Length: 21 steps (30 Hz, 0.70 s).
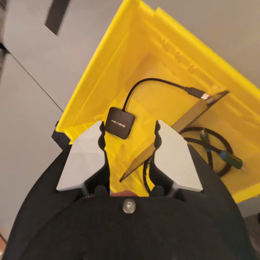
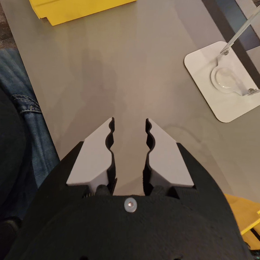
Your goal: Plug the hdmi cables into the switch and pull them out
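In the left wrist view a small black square switch [image 1: 120,122] lies on the floor of a yellow bin [image 1: 161,109], with a short black lead curving to a plug [image 1: 195,93] at the right. A coiled black HDMI cable [image 1: 222,153] with a blue-banded plug lies in the bin's right compartment, behind a brown divider [image 1: 187,123]. My left gripper [image 1: 129,122] is open and empty, hovering above the bin with the switch just beyond its left fingertip. My right gripper [image 2: 129,118] is open and empty over the bare grey table [image 2: 112,70].
A white stand base [image 2: 219,84] with a clear arm sits on the table at the right. Yellow bin edges show at the top left [image 2: 78,9] and lower right [image 2: 244,213]. A person's jeans-clad leg [image 2: 25,112] is at the table's left edge. My left gripper is the nearer one to the plug [image 1: 195,93]: about 8 centimeters, against 35 centimeters.
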Each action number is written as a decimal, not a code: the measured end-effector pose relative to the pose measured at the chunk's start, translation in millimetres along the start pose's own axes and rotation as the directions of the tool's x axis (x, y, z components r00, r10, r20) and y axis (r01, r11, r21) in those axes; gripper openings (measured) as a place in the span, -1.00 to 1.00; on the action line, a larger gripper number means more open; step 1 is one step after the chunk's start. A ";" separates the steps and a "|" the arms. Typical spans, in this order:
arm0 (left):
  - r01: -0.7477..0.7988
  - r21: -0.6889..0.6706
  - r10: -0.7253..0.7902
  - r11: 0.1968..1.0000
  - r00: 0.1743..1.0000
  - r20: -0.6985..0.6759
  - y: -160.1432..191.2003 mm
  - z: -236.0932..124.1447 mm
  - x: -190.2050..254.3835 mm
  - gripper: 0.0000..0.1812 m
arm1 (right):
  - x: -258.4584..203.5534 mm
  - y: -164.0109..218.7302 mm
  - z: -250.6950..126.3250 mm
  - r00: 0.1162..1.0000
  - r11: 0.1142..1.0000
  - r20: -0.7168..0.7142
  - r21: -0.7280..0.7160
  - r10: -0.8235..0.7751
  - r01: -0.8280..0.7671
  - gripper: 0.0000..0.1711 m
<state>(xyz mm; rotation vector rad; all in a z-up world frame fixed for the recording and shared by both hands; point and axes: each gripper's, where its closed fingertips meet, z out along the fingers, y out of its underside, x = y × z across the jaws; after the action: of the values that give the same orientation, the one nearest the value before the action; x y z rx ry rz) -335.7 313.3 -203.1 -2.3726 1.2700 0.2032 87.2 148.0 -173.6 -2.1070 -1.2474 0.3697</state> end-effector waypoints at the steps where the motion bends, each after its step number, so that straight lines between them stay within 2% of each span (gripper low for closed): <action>1: -0.020 -0.054 0.019 0.998 0.999 -0.027 3.6 11.7 -2.5 -0.24 | -1.4 1.6 0.7 1.000 1.000 0.006 0.001 0.005 -0.005 -0.51; 3: -0.080 -0.151 0.075 0.985 0.996 -0.038 11.5 32.3 -14.9 -0.22 | -3.2 4.3 1.7 1.000 1.000 0.017 0.007 0.018 -0.018 -0.51; 5: -0.111 -0.247 0.087 0.963 0.991 -0.106 22.8 51.2 -19.7 -0.14 | -4.0 6.5 2.3 0.999 0.999 0.027 0.015 0.034 -0.034 -0.51; 8: -0.173 -0.308 0.103 0.935 0.968 -0.231 31.5 74.1 -11.6 -0.08 | -4.7 11.0 4.9 0.998 0.999 0.039 0.014 0.051 -0.051 -0.51; 11: -0.222 -0.418 0.119 0.881 0.959 -0.258 48.9 92.4 -13.1 -0.03 | -5.5 14.2 7.7 0.997 0.998 0.050 0.011 0.062 -0.063 -0.51; 14: -0.195 -0.439 0.070 0.877 0.956 -0.285 48.0 95.3 -12.8 -0.16 | -6.0 15.5 9.1 0.996 0.998 0.057 0.014 0.066 -0.067 -0.52; 16: -0.211 -0.440 0.088 0.873 0.955 -0.283 47.9 95.4 -15.4 -0.27 | -6.4 16.2 10.7 0.995 0.997 0.066 0.017 0.071 -0.072 -0.52; 21: -0.248 -0.418 0.155 0.874 0.957 -0.244 46.0 91.9 -20.1 -0.27 | -7.3 18.7 14.2 0.993 0.996 0.081 0.019 0.080 -0.082 -0.52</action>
<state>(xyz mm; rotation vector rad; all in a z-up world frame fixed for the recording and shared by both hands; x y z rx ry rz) -377.9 347.2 -292.9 -2.6910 1.7315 0.3577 88.4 141.0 -197.2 -2.1471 -1.1996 0.5064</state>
